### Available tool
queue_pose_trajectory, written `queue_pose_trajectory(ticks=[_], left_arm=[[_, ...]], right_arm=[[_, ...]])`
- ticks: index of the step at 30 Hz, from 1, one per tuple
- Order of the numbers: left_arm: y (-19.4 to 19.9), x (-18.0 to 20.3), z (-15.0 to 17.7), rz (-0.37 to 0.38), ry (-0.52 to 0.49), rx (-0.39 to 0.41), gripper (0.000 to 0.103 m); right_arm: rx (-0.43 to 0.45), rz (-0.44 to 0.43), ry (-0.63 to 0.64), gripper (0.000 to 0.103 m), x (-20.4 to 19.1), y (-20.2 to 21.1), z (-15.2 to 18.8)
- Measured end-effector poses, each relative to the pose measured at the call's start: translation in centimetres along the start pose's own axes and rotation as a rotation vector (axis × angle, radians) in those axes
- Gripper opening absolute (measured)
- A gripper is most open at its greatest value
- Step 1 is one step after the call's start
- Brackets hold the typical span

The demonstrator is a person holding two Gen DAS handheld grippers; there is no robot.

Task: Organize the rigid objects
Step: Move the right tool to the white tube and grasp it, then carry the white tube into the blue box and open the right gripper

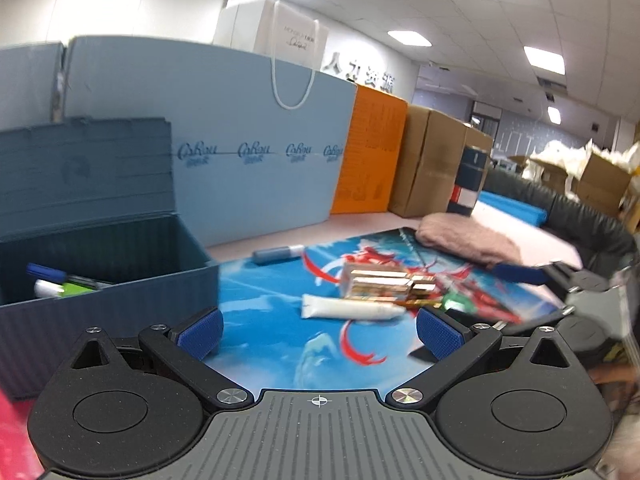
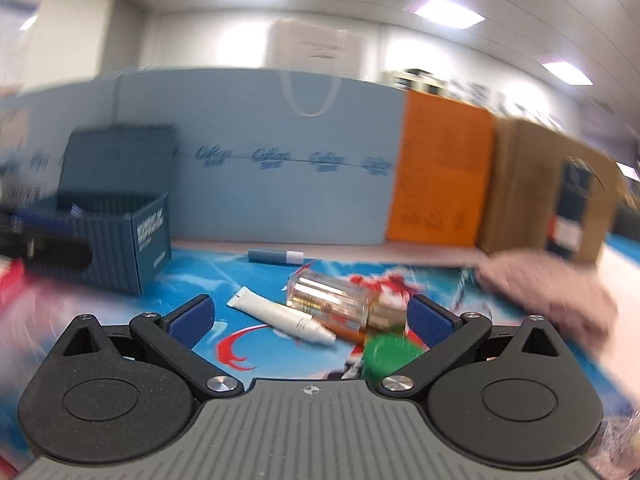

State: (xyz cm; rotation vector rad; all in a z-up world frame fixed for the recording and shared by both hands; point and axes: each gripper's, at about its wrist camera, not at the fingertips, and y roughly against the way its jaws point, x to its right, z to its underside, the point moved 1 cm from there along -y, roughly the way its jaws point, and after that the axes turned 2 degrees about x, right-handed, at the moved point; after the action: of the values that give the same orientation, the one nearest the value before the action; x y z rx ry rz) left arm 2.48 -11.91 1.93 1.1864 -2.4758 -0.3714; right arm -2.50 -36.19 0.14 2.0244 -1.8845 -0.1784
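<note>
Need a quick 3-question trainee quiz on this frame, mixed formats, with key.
1. True or false: the left gripper holds the white tube.
2. The blue box lid is: A) shut B) open.
3. Fill in: the clear gold-trimmed case lies on the ____ mat.

Key: 1 false, both the left gripper and the right gripper are open and hold nothing; 2 B; 3 blue.

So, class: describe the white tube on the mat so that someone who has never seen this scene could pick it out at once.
Start at the open dark blue box standing on the blue printed mat. On the mat beside it is a small pile of items; the white tube lies flat at its near edge, against a clear gold-trimmed case. It is the only plain white, slim, tapering thing there.
</note>
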Motion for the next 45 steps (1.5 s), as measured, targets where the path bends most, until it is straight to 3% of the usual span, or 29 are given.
queue_pose_trajectory(ticks=[3, 8, 10, 15, 21, 23, 25, 33, 37, 38, 45], left_arm=[[-1.3, -0.3, -1.3, 0.03, 0.068, -0.012, 0.103], [-3.4, -1.3, -2.6, 0.042, 0.15, -0.047, 0.103], [-4.1, -1.7, -2.8, 0.064, 0.174, -0.063, 0.103], [-5.2, -3.2, -2.3, 0.137, 0.27, -0.12, 0.103], [-5.4, -4.1, -2.2, 0.143, 0.304, -0.122, 0.103], [-5.4, -4.3, -2.3, 0.144, 0.313, -0.12, 0.103], [-5.3, -4.4, -2.5, 0.145, 0.32, -0.116, 0.103], [-4.4, -4.9, -2.8, 0.167, 0.348, -0.098, 0.103], [-4.0, -5.2, -3.0, 0.177, 0.365, -0.084, 0.103], [-3.9, -5.3, -3.1, 0.182, 0.369, -0.083, 0.103], [-3.4, -6.4, -3.3, 0.242, 0.443, -0.076, 0.103]], right_arm=[[-0.059, -0.057, 0.074, 0.092, 0.8, -2.5, -0.9], [-0.212, -0.172, 0.108, 0.059, 1.3, -7.4, -1.7], [-0.276, -0.214, 0.112, 0.05, 1.2, -9.2, -1.6], [-0.391, -0.299, 0.088, 0.049, 0.5, -12.1, -1.3], [-0.434, -0.302, 0.036, 0.044, 0.6, -13.6, -1.7], [-0.476, -0.324, 0.021, 0.036, 0.3, -13.5, -1.7], [-0.518, -0.349, 0.018, 0.036, -0.3, -13.2, -1.4], [-0.504, -0.335, -0.025, 0.045, -1.9, -13.8, -1.7], [-0.493, -0.291, -0.018, 0.019, -2.2, -13.5, -1.8], [-0.494, -0.286, -0.025, 0.017, -2.2, -13.3, -1.9], [-0.393, -0.259, -0.057, 0.017, -2.7, -10.6, -3.2]])
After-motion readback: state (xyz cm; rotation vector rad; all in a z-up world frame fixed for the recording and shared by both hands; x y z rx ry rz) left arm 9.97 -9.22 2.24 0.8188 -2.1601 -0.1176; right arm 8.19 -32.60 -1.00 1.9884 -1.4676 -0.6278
